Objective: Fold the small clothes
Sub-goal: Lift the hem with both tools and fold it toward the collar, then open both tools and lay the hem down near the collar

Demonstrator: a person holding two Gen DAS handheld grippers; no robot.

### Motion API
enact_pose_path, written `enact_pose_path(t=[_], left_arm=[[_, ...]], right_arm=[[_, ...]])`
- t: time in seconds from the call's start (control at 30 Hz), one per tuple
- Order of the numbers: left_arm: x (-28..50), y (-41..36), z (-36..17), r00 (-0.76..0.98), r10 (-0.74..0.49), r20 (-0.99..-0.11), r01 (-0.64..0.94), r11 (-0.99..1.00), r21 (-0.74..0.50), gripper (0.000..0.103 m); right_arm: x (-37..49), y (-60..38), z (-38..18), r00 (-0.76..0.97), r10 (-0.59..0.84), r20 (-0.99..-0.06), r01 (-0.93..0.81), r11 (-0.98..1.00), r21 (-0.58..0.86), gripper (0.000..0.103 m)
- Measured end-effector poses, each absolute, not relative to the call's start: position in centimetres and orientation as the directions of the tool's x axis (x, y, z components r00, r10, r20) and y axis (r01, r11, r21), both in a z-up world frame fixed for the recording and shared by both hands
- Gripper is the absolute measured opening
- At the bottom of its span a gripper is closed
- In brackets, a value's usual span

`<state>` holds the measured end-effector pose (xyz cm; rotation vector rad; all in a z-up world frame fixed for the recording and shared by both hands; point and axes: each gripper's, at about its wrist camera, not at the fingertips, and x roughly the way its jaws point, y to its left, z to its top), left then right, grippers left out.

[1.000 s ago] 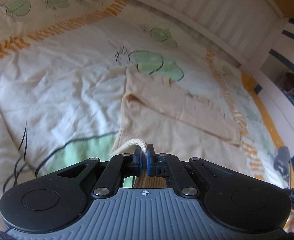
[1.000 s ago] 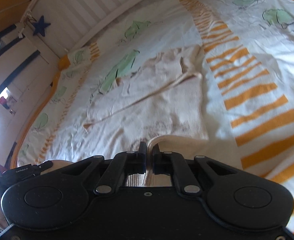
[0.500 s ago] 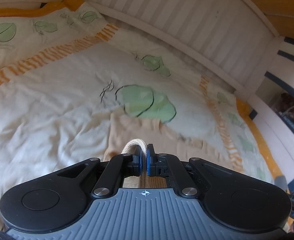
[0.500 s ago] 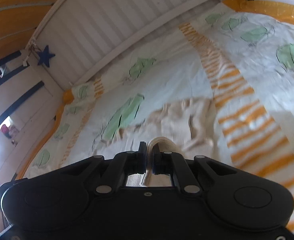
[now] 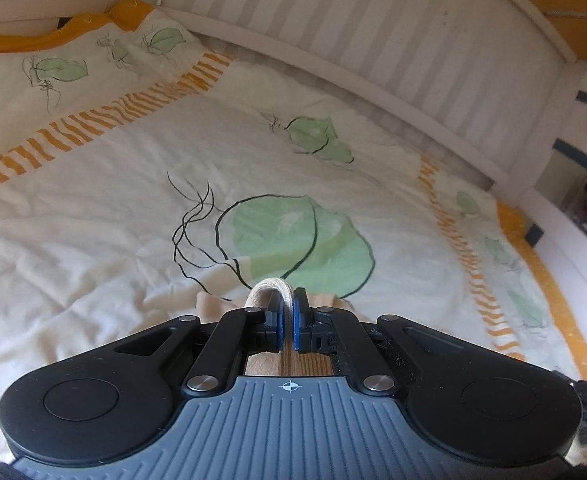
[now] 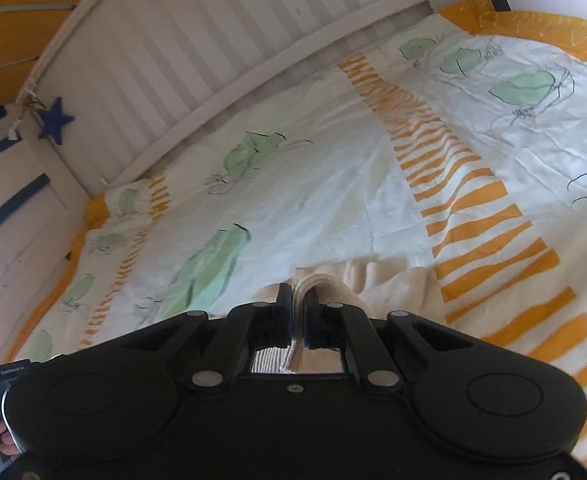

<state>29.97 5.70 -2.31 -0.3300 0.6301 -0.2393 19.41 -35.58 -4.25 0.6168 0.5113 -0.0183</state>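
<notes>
Left claw and right claw pinching beige garment hem, duvet beyond

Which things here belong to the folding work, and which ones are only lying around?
For the job:
- beige garment, its ribbed edge pinched by both grippers
- left gripper
- right gripper

Only around:
- leaf-print duvet under the garment
- white slatted bed rail
- blue star hanging on the bedpost
</notes>
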Motion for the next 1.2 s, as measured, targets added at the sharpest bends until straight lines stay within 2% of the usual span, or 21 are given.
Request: enact_pose_path(t=[0.43, 0.47, 0.53, 0.57, 0.6, 0.63, 0.67, 0.7, 0.73, 0.8, 0.87, 0.97, 1.2], left_arm=[[35.4, 4.7, -7.8, 0.727, -0.235, -0.645, 0.034, 0.951, -0.308, 0.008], [35.6, 4.7, -8.1, 0.721, -0.233, -0.653, 0.032, 0.952, -0.304, 0.011], [36.0, 4.6, -8.5, 0.716, -0.224, -0.662, 0.027, 0.955, -0.294, 0.029], [36.1, 4.5, -8.4, 0.726, -0.207, -0.655, 0.015, 0.958, -0.285, 0.051], [36.2, 4.6, -8.3, 0.743, -0.184, -0.643, -0.002, 0.961, -0.277, 0.068], [36.1, 4.8, -8.1, 0.762, -0.167, -0.626, -0.016, 0.961, -0.276, 0.073], [35.9, 5.1, -7.8, 0.778, -0.156, -0.609, -0.028, 0.959, -0.282, 0.075], [35.8, 5.4, -7.4, 0.789, -0.151, -0.595, -0.037, 0.956, -0.292, 0.075], [35.7, 5.6, -6.9, 0.793, -0.15, -0.59, -0.041, 0.954, -0.298, 0.075], [35.1, 5.8, -5.9, 0.797, -0.151, -0.584, -0.036, 0.955, -0.295, 0.078], [34.1, 5.5, -5.0, 0.807, -0.163, -0.567, -0.002, 0.96, -0.279, 0.08], [32.3, 4.2, -4.2, 0.797, -0.19, -0.574, 0.081, 0.974, -0.21, 0.084], [27.0, 0.6, -6.0, 0.707, -0.32, -0.63, 0.295, 0.944, -0.148, 0.084]], right_arm=[[24.6, -36.3, -9.3, 0.8, 0.077, -0.595, 0.264, 0.845, 0.465, 0.012], [24.8, -36.2, -9.5, 0.794, 0.073, -0.604, 0.268, 0.85, 0.454, 0.012], [25.1, -35.8, -9.8, 0.789, 0.053, -0.612, 0.272, 0.863, 0.425, 0.014], [25.3, -35.6, -9.7, 0.789, 0.045, -0.613, 0.27, 0.871, 0.411, 0.016], [25.3, -35.4, -9.6, 0.791, 0.036, -0.611, 0.264, 0.881, 0.393, 0.024], [25.4, -35.1, -9.4, 0.795, 0.027, -0.606, 0.254, 0.892, 0.374, 0.045], [25.3, -34.8, -9.0, 0.804, 0.017, -0.594, 0.243, 0.903, 0.354, 0.057], [25.0, -34.5, -8.6, 0.82, -0.008, -0.572, 0.237, 0.915, 0.327, 0.078], [24.7, -34.1, -8.1, 0.836, -0.045, -0.547, 0.244, 0.924, 0.295, 0.089], [23.9, -33.6, -7.1, 0.865, -0.103, -0.491, 0.246, 0.94, 0.237, 0.089], [23.3, -33.2, -6.2, 0.873, -0.118, -0.473, 0.241, 0.948, 0.209, 0.09], [22.1, -32.2, -5.4, 0.876, -0.105, -0.471, 0.215, 0.959, 0.187, 0.094], [19.4, -27.5, -5.9, 0.86, 0.009, -0.51, 0.057, 0.992, 0.113, 0.094]])
